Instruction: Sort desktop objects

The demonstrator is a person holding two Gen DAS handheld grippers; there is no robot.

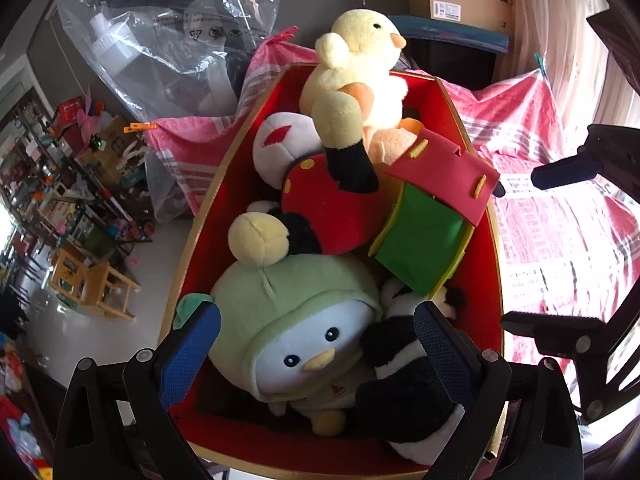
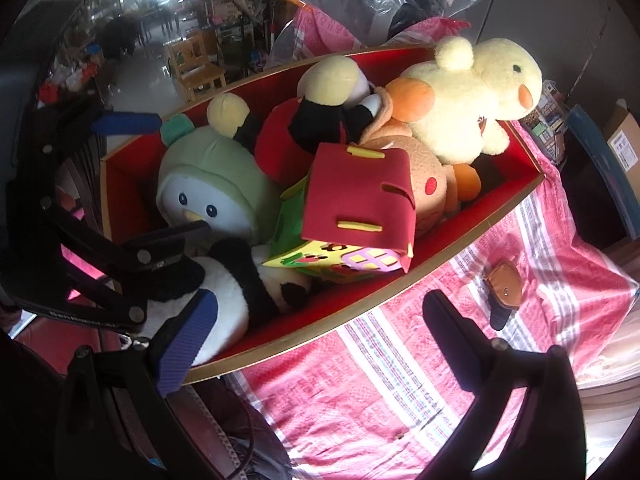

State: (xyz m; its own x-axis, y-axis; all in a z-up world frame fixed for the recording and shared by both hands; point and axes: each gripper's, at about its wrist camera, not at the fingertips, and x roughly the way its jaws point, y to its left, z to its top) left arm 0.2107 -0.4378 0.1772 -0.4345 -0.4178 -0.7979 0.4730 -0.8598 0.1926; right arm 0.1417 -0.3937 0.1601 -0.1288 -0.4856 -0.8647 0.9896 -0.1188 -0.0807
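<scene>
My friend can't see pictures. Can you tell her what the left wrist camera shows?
A red box with gold edges sits full of soft toys: a green-hooded plush penguin, a pale yellow plush chick and a red-and-green foam toy house. The left gripper hangs open over the penguin, above a pink striped cloth.

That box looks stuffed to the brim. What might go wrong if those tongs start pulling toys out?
The yellow chick sits high on the heap against the red box rim, so tugging a toy beneath could tip it out.

The left tongs stand open around the green-hooded penguin, right beside the panda, so closing may snag both.

The small brown item on the pink cloth could get brushed off by the right tongs.
</scene>
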